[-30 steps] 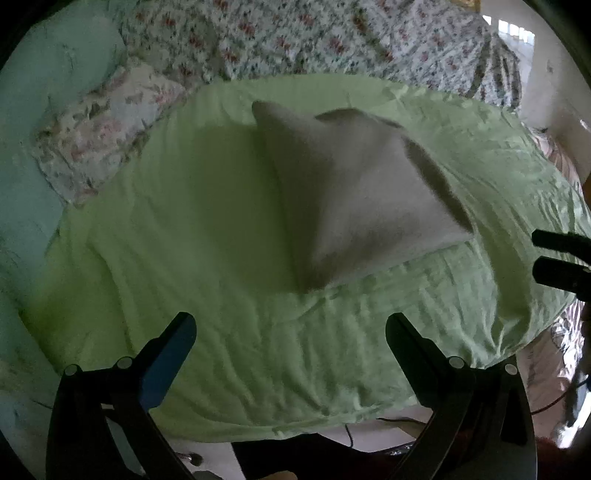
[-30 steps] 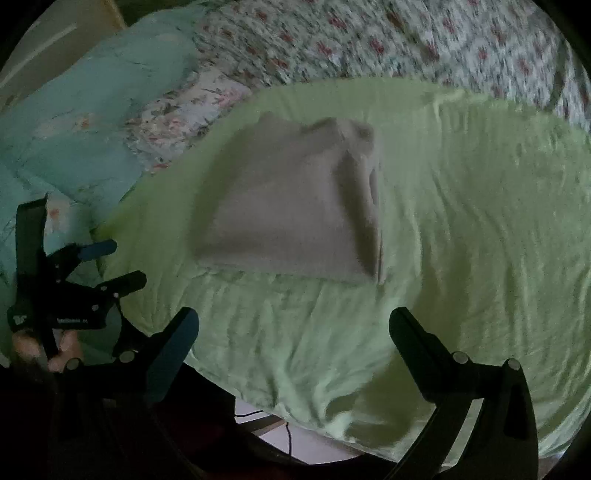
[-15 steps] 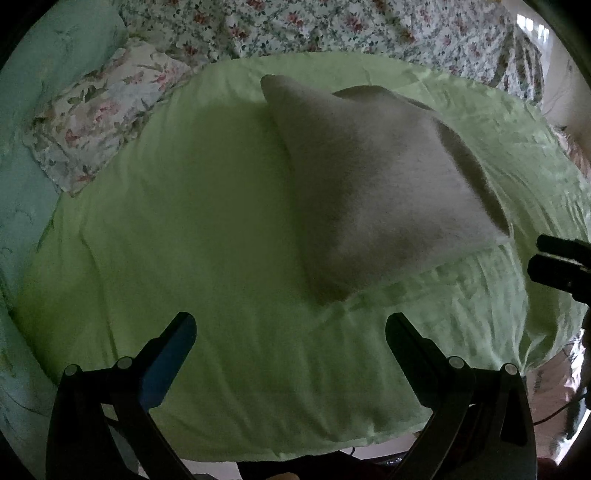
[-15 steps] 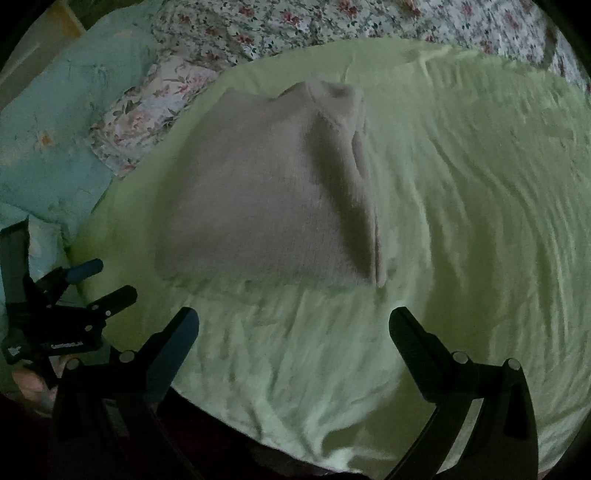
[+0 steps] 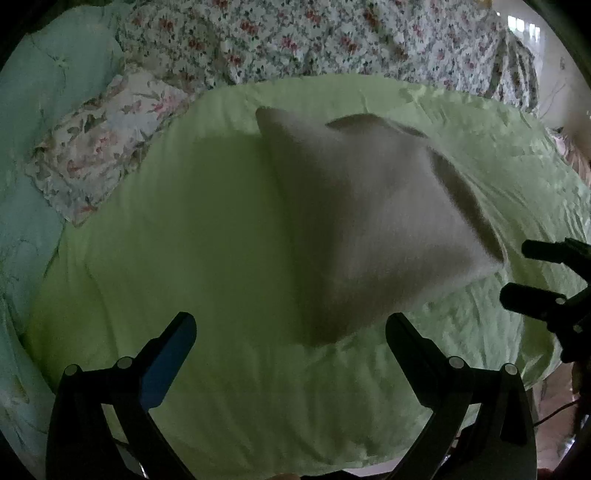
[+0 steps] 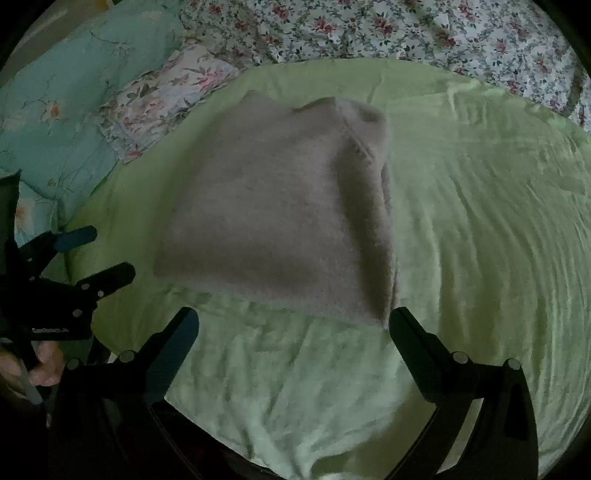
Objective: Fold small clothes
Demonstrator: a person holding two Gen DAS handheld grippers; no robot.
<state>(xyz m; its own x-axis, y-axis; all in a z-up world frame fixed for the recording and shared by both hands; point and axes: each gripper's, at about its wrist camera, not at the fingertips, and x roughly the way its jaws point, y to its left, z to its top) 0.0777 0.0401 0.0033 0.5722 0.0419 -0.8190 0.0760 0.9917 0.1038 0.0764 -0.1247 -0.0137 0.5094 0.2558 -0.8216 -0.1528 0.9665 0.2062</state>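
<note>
Dim bedroom: a pale green sheet (image 5: 229, 258) covers the bed, with floral bedding (image 6: 369, 33) behind. On the sheet lies a folded, beige-grey garment (image 6: 273, 221), possibly a sweater. Left tongs (image 5: 290, 326) and right tongs (image 6: 293, 321) hover nearby, spread wide, gripping nothing.

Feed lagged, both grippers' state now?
Left gripper: open, holding nothing.
Right gripper: open, empty, hovering by the folded grey garment.
</note>
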